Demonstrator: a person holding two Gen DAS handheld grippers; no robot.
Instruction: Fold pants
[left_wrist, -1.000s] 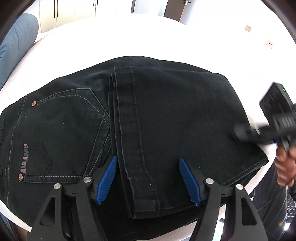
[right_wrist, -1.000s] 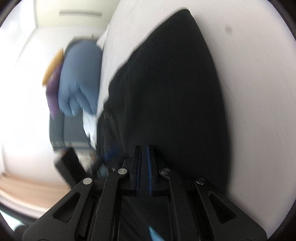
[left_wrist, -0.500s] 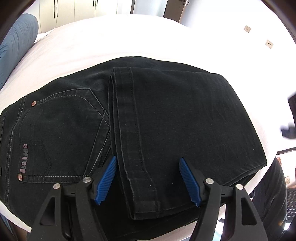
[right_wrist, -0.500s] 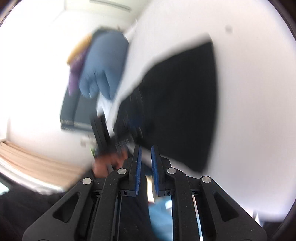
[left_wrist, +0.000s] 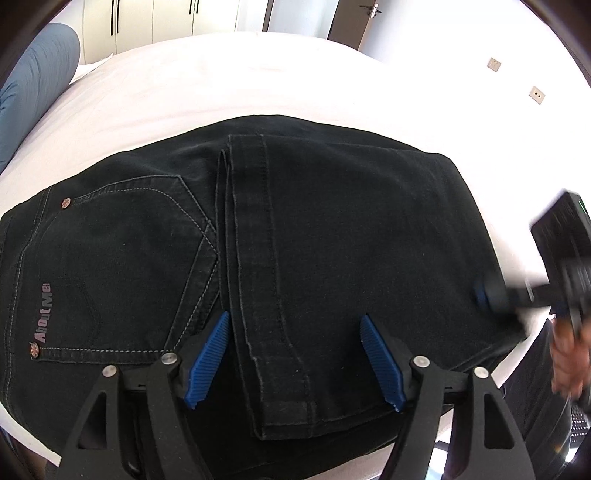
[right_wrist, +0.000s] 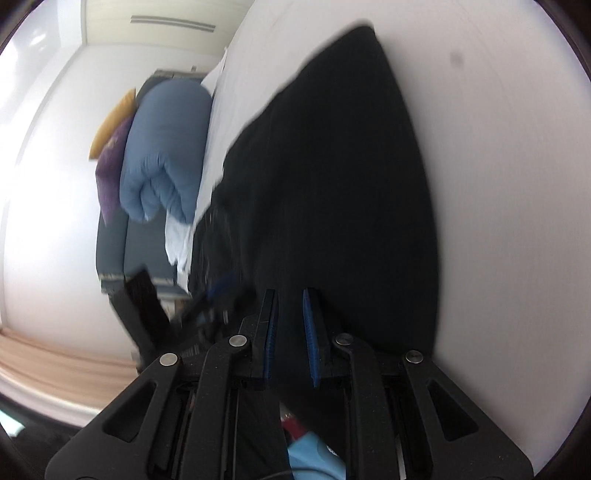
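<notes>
Black jeans (left_wrist: 351, 221) lie folded on a white bed (left_wrist: 221, 74), back pocket at the left and a hemmed leg laid over the middle. My left gripper (left_wrist: 293, 317) hovers above the near edge, open wide and still opening a little; its blue pads straddle the leg hem without pressing it. My right gripper (left_wrist: 491, 295), blurred, is over the jeans' right edge, held by a hand (left_wrist: 569, 354). In the right wrist view the right gripper (right_wrist: 290, 295) shows a narrow gap with nothing gripped, pointing along the jeans (right_wrist: 332, 166). The left gripper (right_wrist: 218, 291) shows there as a blur.
A rolled blue duvet (right_wrist: 166, 147) lies at the head of the bed, with purple (right_wrist: 110, 166) and yellow (right_wrist: 114, 118) cushions behind it. White bed sheet (right_wrist: 498, 184) stretches beyond the jeans. Wardrobe doors (left_wrist: 147, 22) and a dark door (left_wrist: 354, 18) stand past the far side.
The right gripper swung off past the jeans' right edge, then came back over that edge. Its jaws parted from fully shut to a narrow gap. The left gripper stayed put.
</notes>
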